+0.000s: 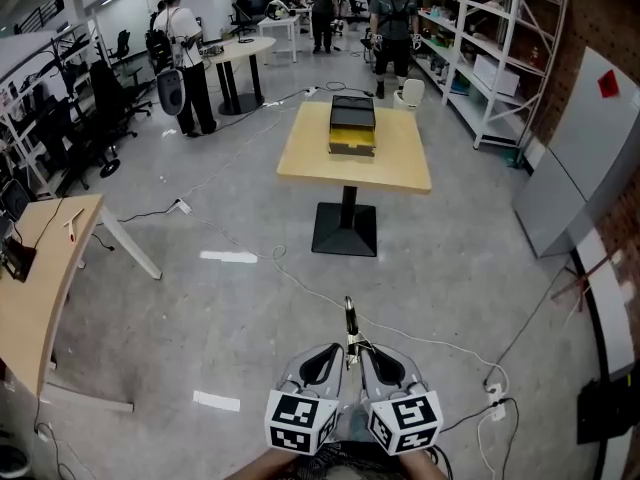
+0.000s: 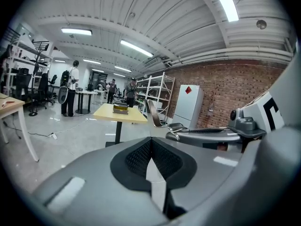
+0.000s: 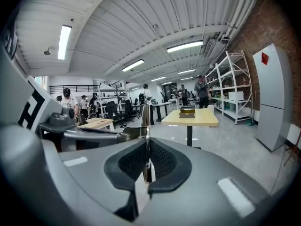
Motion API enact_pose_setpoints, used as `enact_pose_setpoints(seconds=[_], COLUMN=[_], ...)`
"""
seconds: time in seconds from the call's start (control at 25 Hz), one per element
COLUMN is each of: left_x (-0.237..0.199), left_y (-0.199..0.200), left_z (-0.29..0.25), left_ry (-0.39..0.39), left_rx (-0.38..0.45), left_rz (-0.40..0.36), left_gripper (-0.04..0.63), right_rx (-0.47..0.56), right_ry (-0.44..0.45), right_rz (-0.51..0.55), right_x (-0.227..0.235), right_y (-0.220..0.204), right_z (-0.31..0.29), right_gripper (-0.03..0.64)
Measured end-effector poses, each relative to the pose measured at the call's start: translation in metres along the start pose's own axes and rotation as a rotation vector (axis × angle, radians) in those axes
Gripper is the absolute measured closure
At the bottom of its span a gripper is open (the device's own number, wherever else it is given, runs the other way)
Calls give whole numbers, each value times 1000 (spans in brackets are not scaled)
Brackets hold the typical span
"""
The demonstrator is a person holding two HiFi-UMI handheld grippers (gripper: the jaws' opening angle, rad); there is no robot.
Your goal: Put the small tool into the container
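A: Right gripper (image 3: 146, 147), state?

B: Clamped on the small tool (image 3: 145, 121), a thin metal strip. It is pinched between the black pads and stands upright past the jaw tips, pointing to 12 o'clock.

A: Left gripper (image 2: 150, 142)?

B: Jaws together, pads meeting at the tips, nothing between them. It sits just beside the right gripper, at its 9 o'clock. In the head view both are low at 6 o'clock, marker cubes toward the person.

A: Container (image 1: 352, 125)?

B: A dark box with a yellow part showing, on the far half of a yellow table (image 1: 300, 158). The table stands at 12 o'clock from the grippers, well apart from them, with grey floor (image 1: 250, 298) and loose cables between. I can't tell from here what is in the box.

A: Tool relative to container?

B: Not in it. The tool is in the right gripper, above the floor and short of the table.

A: Surroundings?

B: People (image 1: 190, 58) stand at 11 and 12 o'clock beyond the table, and shelves (image 1: 480, 48) stand at 1 o'clock.
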State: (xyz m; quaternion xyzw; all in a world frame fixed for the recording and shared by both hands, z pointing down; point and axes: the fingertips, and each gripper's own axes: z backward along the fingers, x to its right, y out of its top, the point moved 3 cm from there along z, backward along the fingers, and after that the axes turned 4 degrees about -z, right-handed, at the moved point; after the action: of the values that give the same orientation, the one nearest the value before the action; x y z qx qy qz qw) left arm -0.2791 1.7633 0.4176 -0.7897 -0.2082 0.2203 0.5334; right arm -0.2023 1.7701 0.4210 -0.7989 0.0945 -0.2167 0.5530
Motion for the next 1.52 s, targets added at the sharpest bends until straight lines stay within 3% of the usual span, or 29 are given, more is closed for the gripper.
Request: enact_pose_setpoints(seconds=[0.16, 0.24, 0.36, 0.56, 0.92, 1.16, 1.52], left_x=[-25, -19, -3, -25, 28, 34, 7], left_y=[28, 70, 120, 135, 234, 273, 288], left_z=[-91, -152, -243, -379, -632, -732, -831], left_ry=[-5, 0, 21, 27, 36, 84, 117], left_rx=[-4, -16, -31, -28, -40, -56, -83], left_rz=[48, 58, 20, -22, -9, -18, -32], left_gripper=[589, 589, 588, 582, 581, 581, 581], right_rx=[2, -7, -13, 0, 1, 1, -16], right_ry=[16, 25, 33, 48, 71, 93, 101], right_rz=[-12, -19, -21, -13, -36, -47, -55], right_x=[68, 125, 215, 324, 569, 665, 741], right_y=[32, 75, 125, 142, 239, 279, 298], right_z=[-65, -88, -116, -204, -273, -314, -379], right_gripper=[611, 611, 611, 611, 611, 611, 611])
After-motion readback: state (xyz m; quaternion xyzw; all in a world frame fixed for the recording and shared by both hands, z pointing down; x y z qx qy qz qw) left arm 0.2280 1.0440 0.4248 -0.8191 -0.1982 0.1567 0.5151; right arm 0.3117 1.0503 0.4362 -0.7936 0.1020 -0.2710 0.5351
